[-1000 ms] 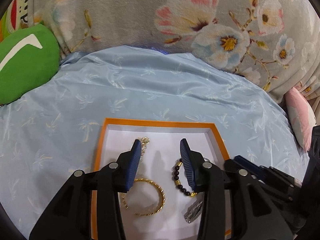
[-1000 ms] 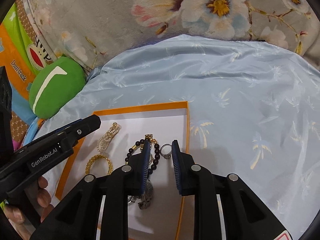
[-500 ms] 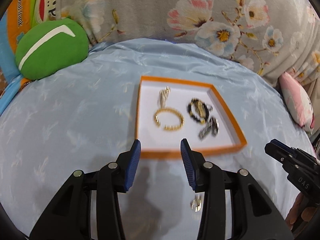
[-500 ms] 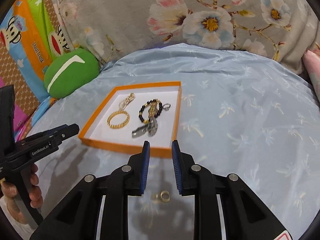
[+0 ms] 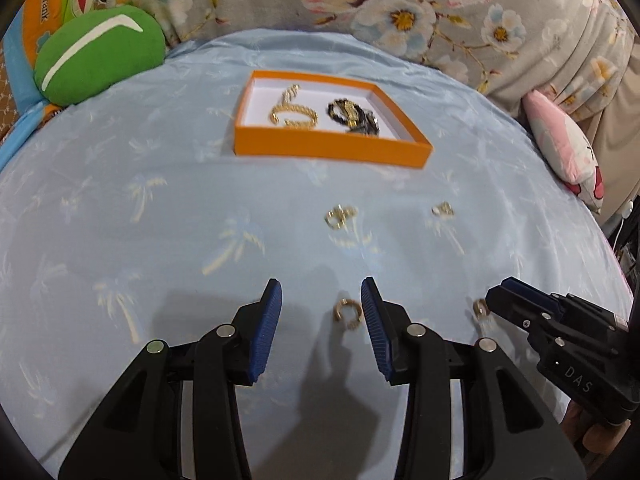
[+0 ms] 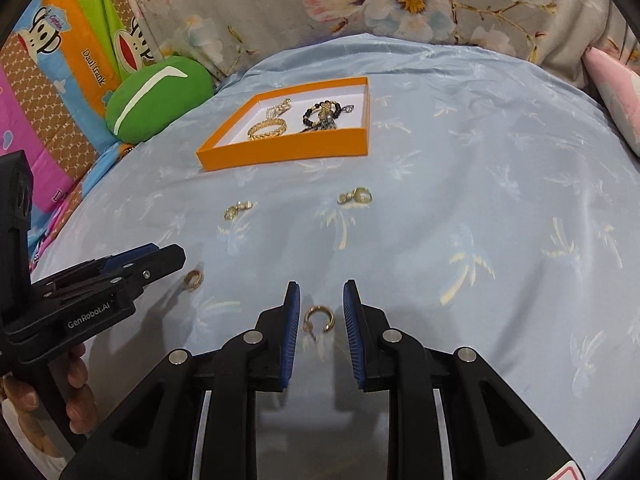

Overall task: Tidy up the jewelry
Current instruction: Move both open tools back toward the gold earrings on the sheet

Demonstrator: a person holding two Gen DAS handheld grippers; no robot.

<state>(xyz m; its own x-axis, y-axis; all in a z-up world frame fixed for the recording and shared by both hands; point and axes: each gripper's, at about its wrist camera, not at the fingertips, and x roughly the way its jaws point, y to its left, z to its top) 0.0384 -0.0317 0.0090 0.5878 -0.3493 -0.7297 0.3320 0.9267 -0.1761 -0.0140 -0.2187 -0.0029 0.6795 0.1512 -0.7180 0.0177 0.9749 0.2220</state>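
At 10 o'clock, green cushion (image 6: 158, 94) against flowered cloth (image 6: 280, 4). At 12 o'clock, orange box (image 6: 288, 148) on blue sheet (image 6: 480, 200), with gold bangle (image 6: 267, 129) and black bead bracelet (image 6: 322, 114) inside. Nearer, on the sheet, two small ring clusters (image 6: 237, 210) (image 6: 355, 196). At 8 o'clock, left gripper (image 5: 321, 307) spread wide around gold ring (image 5: 348, 312), not touching. At 6 o'clock, right gripper (image 6: 321, 306) spread around gold hoop (image 6: 319, 319), apart from both pads.
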